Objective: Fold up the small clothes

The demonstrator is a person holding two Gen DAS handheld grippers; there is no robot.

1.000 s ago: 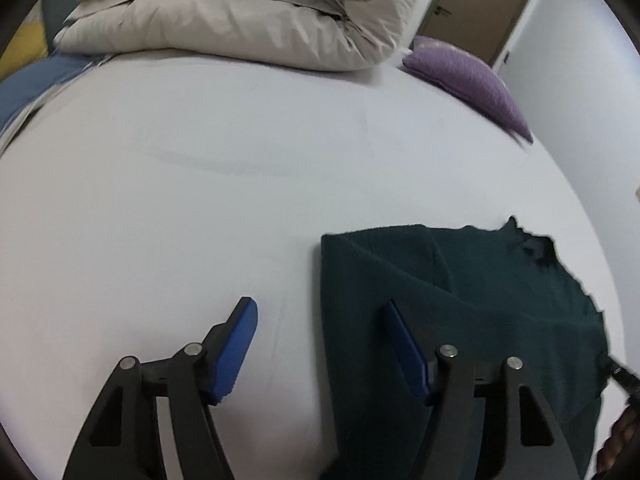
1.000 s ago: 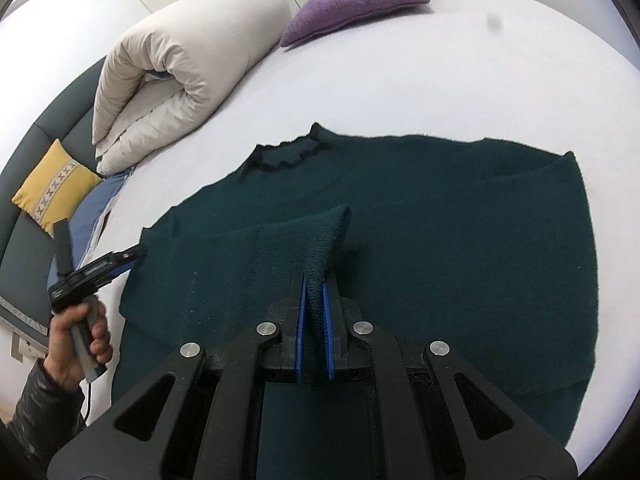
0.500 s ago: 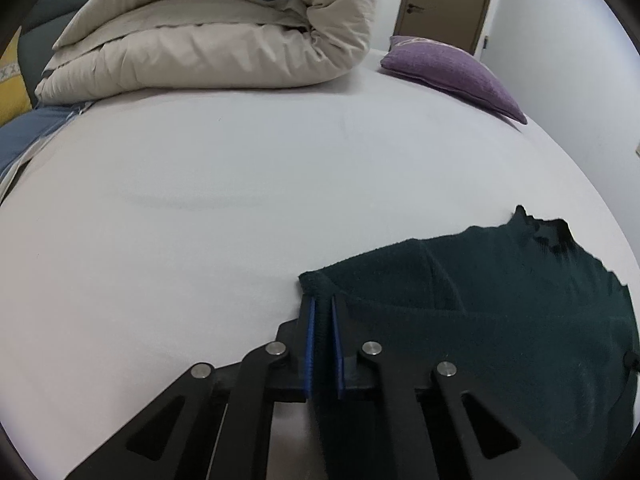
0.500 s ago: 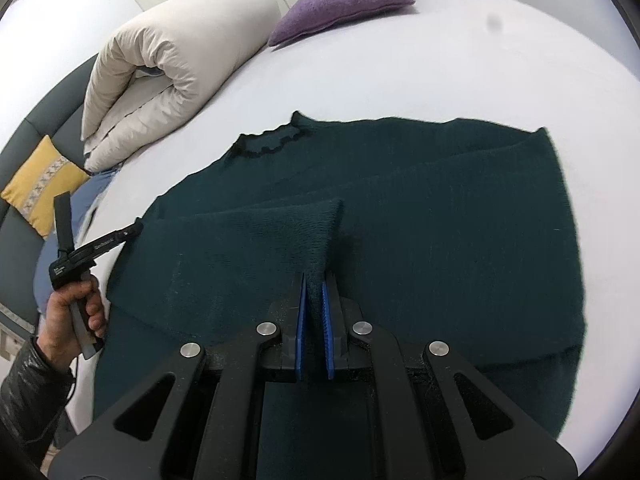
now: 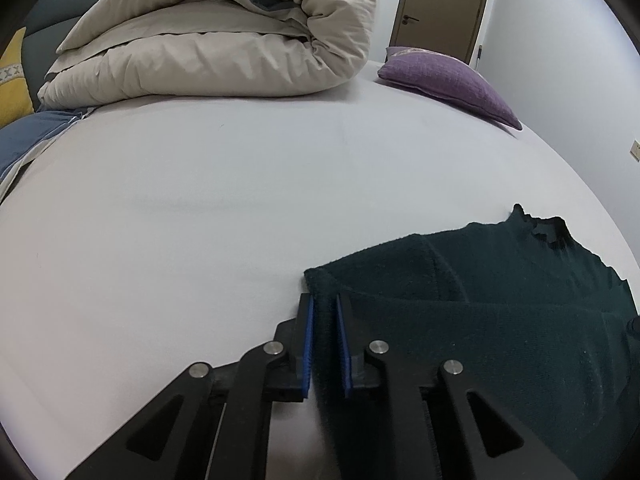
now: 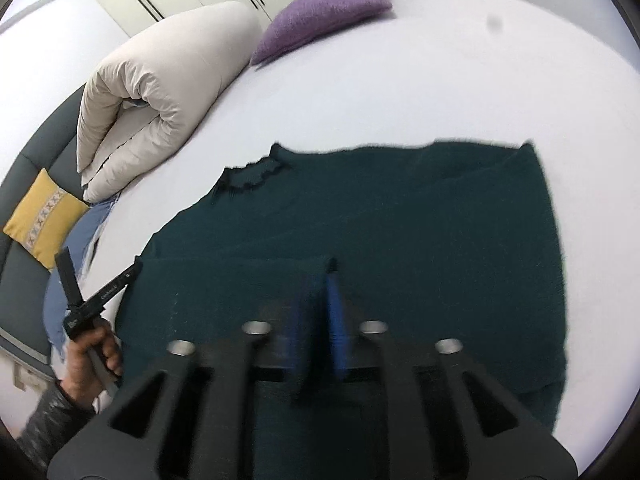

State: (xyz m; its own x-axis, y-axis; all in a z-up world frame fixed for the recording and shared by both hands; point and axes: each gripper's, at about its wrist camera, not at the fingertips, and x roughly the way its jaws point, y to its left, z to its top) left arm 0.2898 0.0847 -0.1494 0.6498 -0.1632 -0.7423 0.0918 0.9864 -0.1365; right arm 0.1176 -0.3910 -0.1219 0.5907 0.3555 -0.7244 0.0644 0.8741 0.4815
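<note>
Left gripper [image 5: 324, 332] has its blue pads clamped together on the near left edge of the dark green sweater [image 5: 500, 320], pinching a fold of knit between them. My right gripper [image 6: 320, 308] is blurred; a strip of sweater [image 6: 400, 240] runs between its blue pads, but I cannot tell whether they press on it or stand a little apart. I see no containers anywhere.

I count one sweater, lying mostly flat on the white bed sheet [image 5: 200, 200], with one sleeve folded across its body and the frilled collar [image 6: 252, 176] pointing toward the bedding. One rolled beige duvet [image 5: 220, 40] sits at the far end, one purple cushion [image 5: 448, 76] beside it, one yellow cushion [image 6: 40, 216] against the grey headboard [image 6: 44, 152].

My left hand [image 6: 92, 360] shows at the sweater's left edge, near the side of the bed. Bare sheet lies broadly between sweater and duvet, and to the sweater's right.
</note>
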